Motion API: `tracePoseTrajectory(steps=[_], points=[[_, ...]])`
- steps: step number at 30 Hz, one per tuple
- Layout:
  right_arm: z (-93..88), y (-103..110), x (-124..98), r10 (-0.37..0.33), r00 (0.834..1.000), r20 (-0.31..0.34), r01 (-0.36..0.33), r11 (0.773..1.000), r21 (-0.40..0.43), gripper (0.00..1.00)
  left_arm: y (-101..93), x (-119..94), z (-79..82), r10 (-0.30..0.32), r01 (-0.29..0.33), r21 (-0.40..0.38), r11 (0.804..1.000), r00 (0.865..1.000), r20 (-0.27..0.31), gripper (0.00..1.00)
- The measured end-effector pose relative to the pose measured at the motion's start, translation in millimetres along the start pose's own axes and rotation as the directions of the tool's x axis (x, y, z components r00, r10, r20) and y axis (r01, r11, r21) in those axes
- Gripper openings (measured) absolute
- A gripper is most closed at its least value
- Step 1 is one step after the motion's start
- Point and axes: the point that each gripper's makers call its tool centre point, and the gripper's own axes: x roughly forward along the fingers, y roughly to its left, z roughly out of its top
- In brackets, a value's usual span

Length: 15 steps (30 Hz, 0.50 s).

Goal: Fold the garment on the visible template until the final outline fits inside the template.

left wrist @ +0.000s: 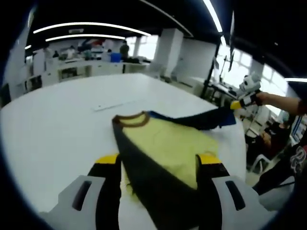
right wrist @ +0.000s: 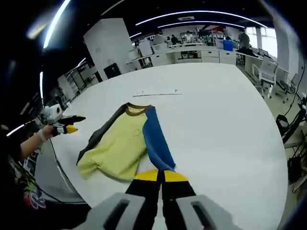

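A yellow garment (left wrist: 168, 148) (right wrist: 120, 143) with a brown collar (left wrist: 132, 120) lies flat on the white table (left wrist: 57, 124) (right wrist: 225, 139). Its dark sleeve (left wrist: 148, 187) (right wrist: 96, 136) runs between the wide-apart jaws of my left gripper (left wrist: 158, 160), which is open and grips nothing. In the right gripper view that gripper (right wrist: 72, 123) hovers left of the garment, off the cloth. The blue sleeve (right wrist: 156, 139) (left wrist: 201, 120) is stretched out sideways, and my right gripper (right wrist: 160, 176) (left wrist: 242, 101) is shut on its cuff.
A thin pale strip (left wrist: 112, 105) (right wrist: 158, 93) lies on the table beyond the collar. The table edge passes close behind each gripper. Chairs (right wrist: 266, 72) and a seated person (left wrist: 268, 139) are beside the table; desks and people stand far back.
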Motion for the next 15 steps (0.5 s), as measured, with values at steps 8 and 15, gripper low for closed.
tracePoseTrajectory(steps=[8, 15], points=[[34.7, -41.6, 13.3, -0.043, 0.998, -0.044, 0.040, 0.998, -0.050, 0.00, 10.4, -1.9, -1.2, 0.018, -0.018, -0.027, 0.999, 1.000, 0.009, 0.59], [52.1, -85.8, 32.6, -0.098, 0.993, -0.072, 0.097, 0.995, -0.006, 0.00, 17.4, -3.4, -3.7, 0.036, -0.036, -0.058, 0.998, 0.999, 0.010, 0.58]])
